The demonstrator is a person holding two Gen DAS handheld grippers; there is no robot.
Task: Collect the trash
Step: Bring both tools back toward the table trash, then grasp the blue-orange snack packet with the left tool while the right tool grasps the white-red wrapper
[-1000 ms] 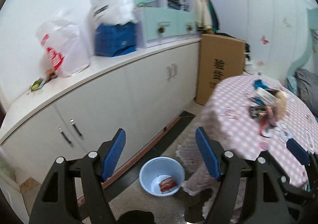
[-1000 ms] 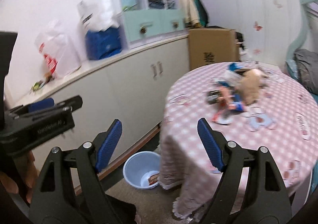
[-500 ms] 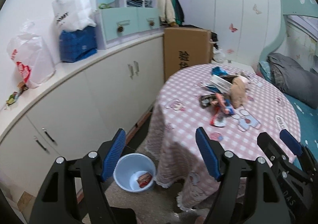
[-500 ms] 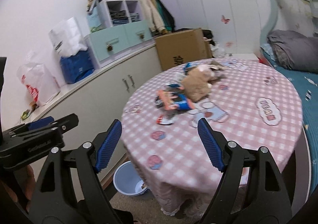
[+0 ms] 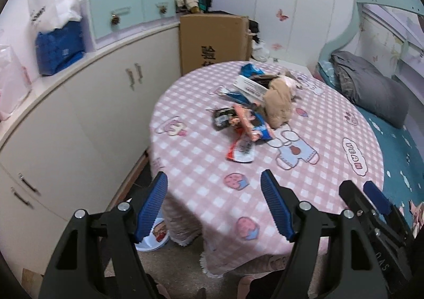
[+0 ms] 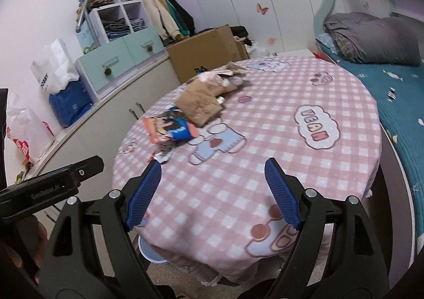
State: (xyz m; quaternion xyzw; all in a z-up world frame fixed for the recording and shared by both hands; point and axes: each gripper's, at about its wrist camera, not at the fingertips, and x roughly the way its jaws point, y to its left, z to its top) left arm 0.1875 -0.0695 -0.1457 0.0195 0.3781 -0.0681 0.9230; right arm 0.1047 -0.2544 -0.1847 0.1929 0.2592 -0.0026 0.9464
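The trash (image 5: 249, 116) is a loose heap of crumpled wrappers: an orange-and-blue snack bag (image 5: 254, 126), a red-and-white wrapper (image 5: 239, 149), a black foil packet (image 5: 221, 117), a white carton (image 5: 250, 85) and a tan paper bag (image 5: 278, 102). It lies on the round worktop (image 5: 331, 124) under its pink checked cloth, at about twelve o'clock from my left claw (image 5: 214, 206) and eleven o'clock from my right claw (image 6: 212, 194). A second ago my left view showed mostly cabinets and floor, with the heap far off at three o'clock; now both claws face the worktop and the heap sits much closer. The blue basin (image 5: 152, 240), in full view on the floor earlier, now peeks out at seven o'clock under the cloth's edge, a red-printed wrapper (image 5: 160, 230) lying inside it. Both my claws are spread wide with nothing between their blue pads. A cardboard box (image 5: 212, 41) stands behind the worktop; whether anything is in it I cannot tell.
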